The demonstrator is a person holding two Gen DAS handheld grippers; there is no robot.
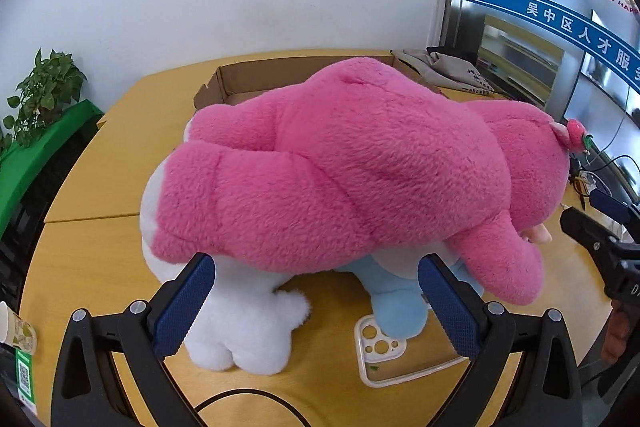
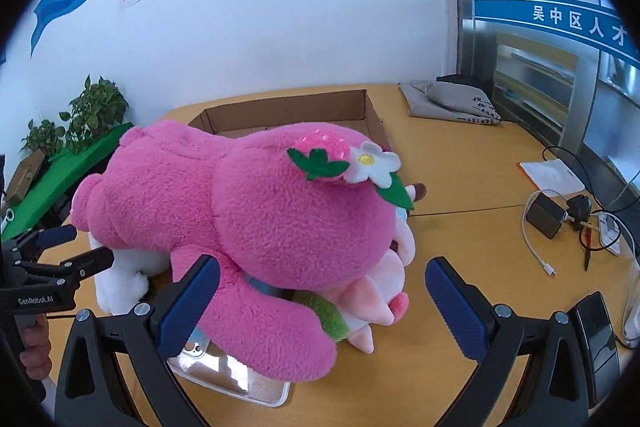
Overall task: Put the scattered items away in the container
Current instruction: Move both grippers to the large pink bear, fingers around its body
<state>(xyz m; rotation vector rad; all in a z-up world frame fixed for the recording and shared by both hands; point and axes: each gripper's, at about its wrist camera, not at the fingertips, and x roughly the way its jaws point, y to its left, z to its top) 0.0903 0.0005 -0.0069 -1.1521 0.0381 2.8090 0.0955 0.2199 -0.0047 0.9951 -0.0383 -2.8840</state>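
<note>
A big pink plush bear (image 1: pixel 344 179) lies face down on the wooden table, stacked on a white plush (image 1: pixel 248 331) and a light blue plush (image 1: pixel 396 303). My left gripper (image 1: pixel 320 303) is open at the bear's feet end, touching nothing. A clear phone case (image 1: pixel 384 359) lies under the blue plush. In the right wrist view the bear (image 2: pixel 248 219) wears a strawberry and a flower, and a small pink-and-white plush (image 2: pixel 376 303) peeks out below. My right gripper (image 2: pixel 320 295) is open beside the bear's arm. The cardboard box (image 2: pixel 280 115) stands behind the pile.
A grey cloth bag (image 2: pixel 452 99) lies at the back right. Cables, a charger (image 2: pixel 544 215) and a dark phone (image 2: pixel 592 339) lie on the right. A potted plant (image 1: pixel 44 91) and a paper cup (image 1: pixel 16 331) are on the left. Each gripper shows in the other's view: the right gripper (image 1: pixel 592 215), the left gripper (image 2: pixel 76 247).
</note>
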